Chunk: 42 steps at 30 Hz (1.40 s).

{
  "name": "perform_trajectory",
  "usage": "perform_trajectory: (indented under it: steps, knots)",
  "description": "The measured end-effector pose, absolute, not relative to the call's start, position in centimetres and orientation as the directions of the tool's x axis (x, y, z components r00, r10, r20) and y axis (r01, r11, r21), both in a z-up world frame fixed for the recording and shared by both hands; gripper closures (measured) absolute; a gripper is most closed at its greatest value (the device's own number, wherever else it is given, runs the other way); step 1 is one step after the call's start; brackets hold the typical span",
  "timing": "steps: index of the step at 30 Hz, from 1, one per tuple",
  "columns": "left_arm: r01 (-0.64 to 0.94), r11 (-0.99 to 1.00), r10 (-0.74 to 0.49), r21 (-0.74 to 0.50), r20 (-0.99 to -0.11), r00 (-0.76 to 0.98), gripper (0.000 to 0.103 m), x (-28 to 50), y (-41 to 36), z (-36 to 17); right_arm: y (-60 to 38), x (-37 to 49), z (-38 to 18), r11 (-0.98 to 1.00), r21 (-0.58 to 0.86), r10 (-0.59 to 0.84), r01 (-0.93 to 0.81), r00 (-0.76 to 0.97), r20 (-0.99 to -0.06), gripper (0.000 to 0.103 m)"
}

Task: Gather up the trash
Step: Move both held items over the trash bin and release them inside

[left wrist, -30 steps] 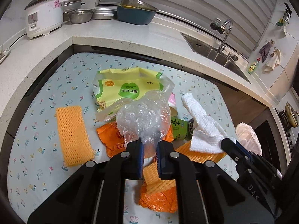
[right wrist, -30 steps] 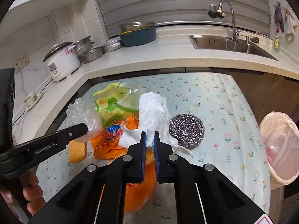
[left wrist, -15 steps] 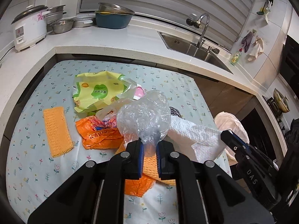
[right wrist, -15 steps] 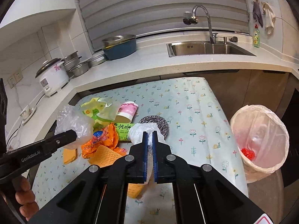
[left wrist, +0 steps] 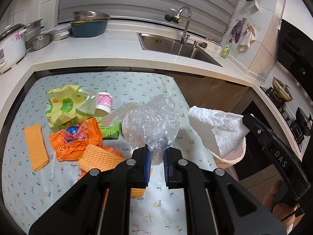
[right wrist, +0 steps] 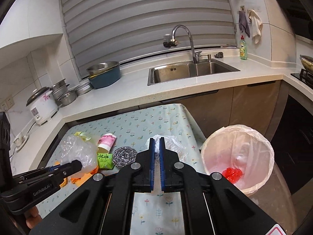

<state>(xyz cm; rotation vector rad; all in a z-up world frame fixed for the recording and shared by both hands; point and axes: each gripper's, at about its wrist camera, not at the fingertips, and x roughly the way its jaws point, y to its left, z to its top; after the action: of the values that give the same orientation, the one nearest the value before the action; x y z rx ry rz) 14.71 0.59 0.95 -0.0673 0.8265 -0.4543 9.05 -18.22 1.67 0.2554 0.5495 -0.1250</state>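
Observation:
My left gripper point(left wrist: 156, 151) is shut on a crumpled clear plastic bag point(left wrist: 151, 122) and holds it above the flowered table point(left wrist: 137, 86). My right gripper point(right wrist: 156, 143) is shut on a white paper towel point(right wrist: 172, 144), lifted near the table's right edge; the towel also shows in the left wrist view point(left wrist: 217, 127). The lined trash bin point(right wrist: 237, 154) stands right of the table with red trash point(right wrist: 232, 173) inside. A yellow-green wrapper point(left wrist: 64, 103), an orange bag point(left wrist: 76, 139), orange foam nets point(left wrist: 36, 146), a pink paper cup point(right wrist: 106, 142), a green packet point(right wrist: 104, 159) and a steel scourer point(right wrist: 125, 154) lie on the table.
A white countertop point(right wrist: 176, 90) wraps behind the table with a sink point(right wrist: 191, 70), a faucet point(right wrist: 183, 37), a rice cooker point(right wrist: 42, 105), metal pots point(right wrist: 66, 96) and a blue basin point(right wrist: 104, 76). A stove with a pan point(left wrist: 282, 92) is at the far right.
Both grippers have risen and swung right with their loads. The paper towel left the table and now hangs near the bin; the scourer is uncovered.

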Motion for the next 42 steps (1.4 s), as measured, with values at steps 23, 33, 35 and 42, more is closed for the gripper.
perform_trajectory:
  steps: [23, 33, 35, 42]
  knots:
    - [0.662, 0.707, -0.591, -0.249, -0.722, 0.36, 0.092, 15.4, -19.1, -0.4, -32.5, 5.8, 1.4, 0.896, 0.201, -0.236, 0.395, 0.81, -0.537, 0.099]
    - [0.678, 0.697, -0.593, -0.234, -0.72, 0.361, 0.068, 16.5, -22.8, -1.2, -34.9, 6.8, 0.7, 0.887, 0.197, -0.253, 0.418, 0.796, -0.55, 0.099]
    - [0.673, 0.701, -0.592, -0.235, -0.718, 0.366, 0.067, 16.7, -22.8, -1.1, -35.1, 7.1, 0.6, 0.889, 0.195, -0.251, 0.415, 0.796, -0.55, 0.099]
    - [0.638, 0.737, -0.568, -0.223, -0.716, 0.406, 0.067, 17.5, -21.7, -1.2, -35.1, 8.1, 0.2, 0.896, 0.189, -0.238, 0.401, 0.794, -0.559, 0.099]
